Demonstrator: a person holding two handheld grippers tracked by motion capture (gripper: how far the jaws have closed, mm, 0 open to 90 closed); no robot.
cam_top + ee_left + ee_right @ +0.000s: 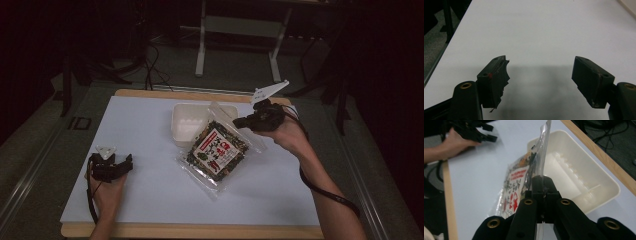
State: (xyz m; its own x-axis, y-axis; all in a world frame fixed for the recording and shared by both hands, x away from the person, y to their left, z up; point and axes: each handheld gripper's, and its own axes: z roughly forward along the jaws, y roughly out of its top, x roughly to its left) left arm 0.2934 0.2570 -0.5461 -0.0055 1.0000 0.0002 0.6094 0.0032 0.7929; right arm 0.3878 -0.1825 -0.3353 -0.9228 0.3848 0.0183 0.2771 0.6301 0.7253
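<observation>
Clear plastic snack bag [218,151] pinched at its edge by right hand-held gripper [239,121], beside white plastic tray [185,123]; left hand-held gripper [540,75] released, resting on white desk [150,185]

White-topped table [150,190], wooden edge; white tray [187,125] and snack packet [217,152] resting on it.

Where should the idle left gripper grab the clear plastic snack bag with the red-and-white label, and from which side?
Probably the bottom sealed edge of the clear plastic snack bag, approached from the person's side. It hangs tilted from the right gripper, which is shut on its top edge; the flat lower seam faces the open left gripper, clear of the white plastic tray.
</observation>
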